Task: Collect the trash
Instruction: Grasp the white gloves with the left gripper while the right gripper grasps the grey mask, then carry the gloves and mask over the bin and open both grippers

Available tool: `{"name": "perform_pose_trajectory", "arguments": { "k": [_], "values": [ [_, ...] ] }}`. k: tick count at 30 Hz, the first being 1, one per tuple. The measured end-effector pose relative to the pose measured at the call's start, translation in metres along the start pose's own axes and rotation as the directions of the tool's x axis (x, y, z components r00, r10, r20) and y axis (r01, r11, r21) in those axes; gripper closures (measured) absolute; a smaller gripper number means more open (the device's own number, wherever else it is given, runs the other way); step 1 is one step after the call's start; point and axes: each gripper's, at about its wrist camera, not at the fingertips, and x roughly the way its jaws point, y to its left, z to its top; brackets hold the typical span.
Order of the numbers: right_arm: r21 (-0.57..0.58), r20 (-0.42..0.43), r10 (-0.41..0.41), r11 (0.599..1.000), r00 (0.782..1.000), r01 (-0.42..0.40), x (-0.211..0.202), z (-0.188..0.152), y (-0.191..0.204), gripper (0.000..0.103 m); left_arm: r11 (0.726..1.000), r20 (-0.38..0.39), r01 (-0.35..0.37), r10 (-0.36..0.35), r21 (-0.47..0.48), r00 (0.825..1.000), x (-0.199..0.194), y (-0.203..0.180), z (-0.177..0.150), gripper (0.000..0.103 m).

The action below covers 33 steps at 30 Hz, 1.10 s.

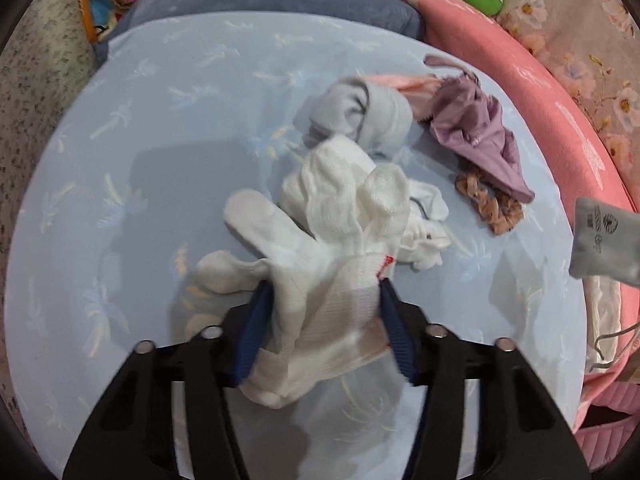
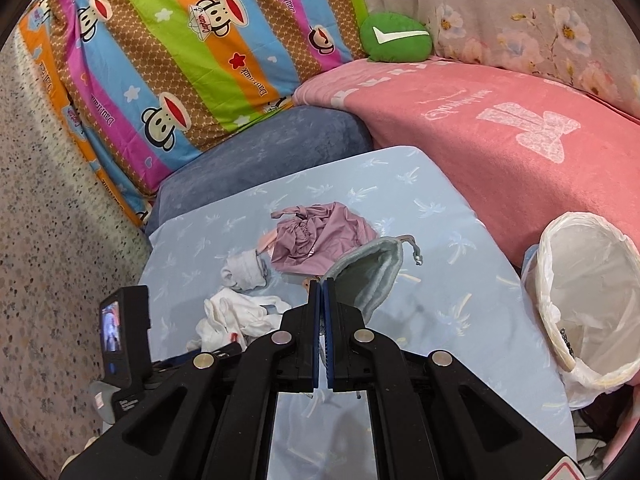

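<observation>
My left gripper [image 1: 324,292] is shut on a white knit glove [image 1: 320,280] and holds it over the light blue sheet [image 1: 120,160]. More white gloves [image 1: 360,200] lie piled just beyond it, also seen in the right wrist view [image 2: 236,314]. My right gripper [image 2: 322,284] is shut on the rim of a grey drawstring pouch [image 2: 366,276], whose end shows in the left wrist view [image 1: 604,240]. A grey sock [image 1: 360,116], a mauve cloth [image 1: 476,128] and a brown scrunchie [image 1: 492,204] lie on the sheet. A bin lined with a white bag [image 2: 588,300] stands at the right.
A pink blanket [image 2: 500,140] borders the sheet on the right, a blue-grey cushion [image 2: 260,152] at the back. A striped monkey-print pillow [image 2: 160,60] and a green plush [image 2: 394,38] lie behind. The left gripper's camera body [image 2: 124,344] sits at lower left. Speckled floor [image 2: 48,240] lies left.
</observation>
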Motion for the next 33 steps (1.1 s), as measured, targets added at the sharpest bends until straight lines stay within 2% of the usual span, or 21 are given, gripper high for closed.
{"name": "perform_pose_trajectory", "arguments": {
  "k": [1, 3, 5, 13, 19, 26, 33],
  "values": [
    [-0.001, 0.000, -0.002, 1.000, 1.000, 0.002, 0.000, 0.000, 0.000, 0.101, 1.000, 0.011, -0.009, 0.009, 0.010, 1.000, -0.002, -0.002, -0.002, 0.063],
    [0.003, 0.001, -0.003, 1.000, 1.000, 0.003, -0.001, -0.001, -0.001, 0.101, 0.999, 0.005, 0.000, 0.000, 0.034, 1.000, -0.003, -0.006, -0.004, 0.080],
    [0.007, 0.004, -0.005, 1.000, 1.000, 0.005, -0.004, -0.002, -0.003, 0.101, 0.999, 0.004, 0.011, -0.012, 0.040, 1.000, -0.008, -0.008, -0.005, 0.087],
    [0.029, 0.068, -0.015, 0.999, 0.998, 0.013, -0.029, 0.010, -0.017, 0.101, 0.989, 0.109, 0.047, -0.063, 0.140, 0.992, -0.064, -0.053, -0.002, 0.088],
    [0.075, 0.146, -0.058, 0.996, 0.988, 0.047, -0.061, 0.029, -0.046, 0.101, 0.963, 0.181, 0.099, -0.147, 0.251, 0.972, -0.100, -0.113, 0.012, 0.088],
    [0.151, 0.228, -0.141, 0.983, 0.963, 0.109, -0.105, 0.046, -0.099, 0.101, 0.915, 0.198, 0.160, -0.246, 0.369, 0.949, -0.117, -0.183, 0.018, 0.088],
    [0.241, 0.258, -0.238, 0.954, 0.936, 0.176, -0.140, 0.048, -0.159, 0.101, 0.843, 0.172, 0.222, -0.343, 0.490, 0.923, -0.126, -0.251, 0.012, 0.088]
  ]
}}
